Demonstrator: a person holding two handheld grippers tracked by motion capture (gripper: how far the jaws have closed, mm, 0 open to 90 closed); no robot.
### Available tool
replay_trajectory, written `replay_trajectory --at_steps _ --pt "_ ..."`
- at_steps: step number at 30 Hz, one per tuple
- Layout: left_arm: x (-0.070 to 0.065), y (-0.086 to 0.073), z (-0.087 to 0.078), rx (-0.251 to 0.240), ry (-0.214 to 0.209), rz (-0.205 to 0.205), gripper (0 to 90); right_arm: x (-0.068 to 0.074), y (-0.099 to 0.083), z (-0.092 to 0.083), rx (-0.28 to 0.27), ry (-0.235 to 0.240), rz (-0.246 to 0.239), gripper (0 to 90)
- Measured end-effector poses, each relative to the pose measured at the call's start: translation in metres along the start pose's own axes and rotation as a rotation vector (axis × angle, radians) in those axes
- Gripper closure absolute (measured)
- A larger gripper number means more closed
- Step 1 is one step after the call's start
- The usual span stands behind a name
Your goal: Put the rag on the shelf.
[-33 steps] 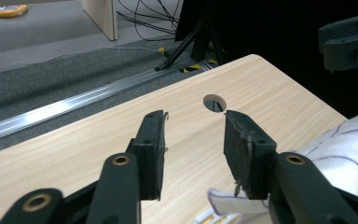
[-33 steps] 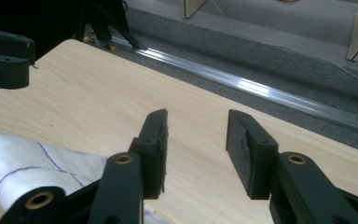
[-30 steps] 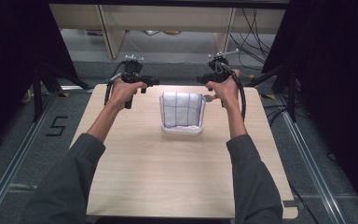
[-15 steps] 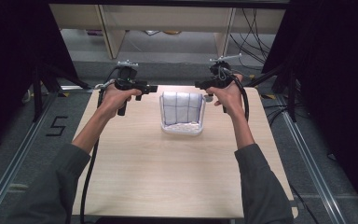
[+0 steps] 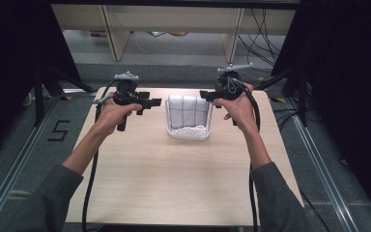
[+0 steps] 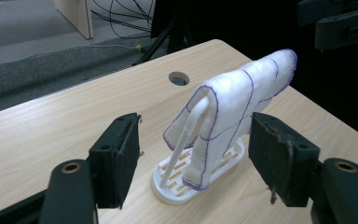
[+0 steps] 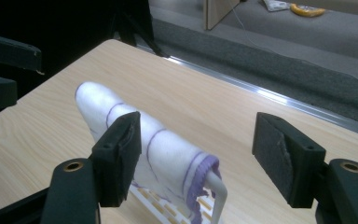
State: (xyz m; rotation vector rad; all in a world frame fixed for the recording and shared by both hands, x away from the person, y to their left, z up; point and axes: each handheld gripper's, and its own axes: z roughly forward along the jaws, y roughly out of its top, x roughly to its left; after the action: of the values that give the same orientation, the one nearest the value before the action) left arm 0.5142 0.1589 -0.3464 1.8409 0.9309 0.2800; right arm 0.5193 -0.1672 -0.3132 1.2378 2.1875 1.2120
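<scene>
A white cloth [image 5: 187, 110] with thin purple grid lines and purple stitched edges hangs draped over the hoop of a small white rack [image 5: 189, 132], folded across the top so that it falls down both sides. The rack has a slotted oval base and stands on the pale wooden counter [image 5: 174, 179], toward its far edge and about midway across. In the left gripper view the cloth [image 6: 233, 105] sags slightly, one lower corner hanging down near the base of the rack [image 6: 186, 186], and a round hole [image 6: 179, 78] shows in the counter behind it.

The left claw [image 5: 155, 102] is held level just to the left of the cloth, pointing at it, the forearm reaching in from the near side with the hand wrapped round the handle. The right claw [image 5: 204, 94] mirrors it on the other side, also level and aimed inward, close to the cloth's upper edge. Both claws have just been opening and now stand spread, their pads apart with nothing pinched. A black cable [image 5: 89, 183] trails from the left one down along the sleeve.
</scene>
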Motion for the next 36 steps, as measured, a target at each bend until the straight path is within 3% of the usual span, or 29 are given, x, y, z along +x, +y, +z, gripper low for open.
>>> replay_trajectory --at_steps 3,4,9,16,26,28,31,33,34,36 --pt "-0.004 -0.004 -0.003 0.002 0.008 0.021 32.1 0.001 -0.006 -0.004 -0.007 0.009 0.003 33.0" --pt "-0.009 -0.009 -0.007 0.001 -0.012 0.029 32.0 0.002 -0.01 -0.006 -0.006 0.011 0.006 32.7" --pt "-0.017 -0.02 -0.011 0.015 -0.014 0.05 31.7 0.004 -0.023 -0.01 -0.018 0.029 -0.004 32.6" --pt "-0.025 -0.033 -0.018 -0.005 -0.033 0.047 30.9 0.012 -0.039 -0.017 -0.026 0.04 -0.019 32.0" --pt "-0.039 -0.067 -0.026 0.004 -0.087 0.055 29.5 0.02 -0.07 -0.029 -0.077 0.07 -0.02 31.3" --pt "-0.041 -0.074 -0.026 0.016 -0.099 0.054 29.5 0.024 -0.077 -0.031 -0.068 0.052 -0.023 31.2" --pt "-0.046 -0.082 -0.024 0.022 -0.117 0.059 29.5 0.026 -0.086 -0.03 -0.072 0.083 -0.009 31.0" --pt "-0.049 -0.085 -0.025 0.017 -0.122 0.062 29.4 0.026 -0.088 -0.029 -0.062 0.072 -0.034 31.0" --pt "-0.05 -0.087 -0.025 0.01 -0.127 0.064 29.2 0.029 -0.09 -0.029 -0.062 0.071 -0.01 30.9" --pt "-0.053 -0.091 -0.027 -0.011 -0.138 0.065 28.9 0.029 -0.094 -0.027 -0.06 0.071 -0.022 30.9"
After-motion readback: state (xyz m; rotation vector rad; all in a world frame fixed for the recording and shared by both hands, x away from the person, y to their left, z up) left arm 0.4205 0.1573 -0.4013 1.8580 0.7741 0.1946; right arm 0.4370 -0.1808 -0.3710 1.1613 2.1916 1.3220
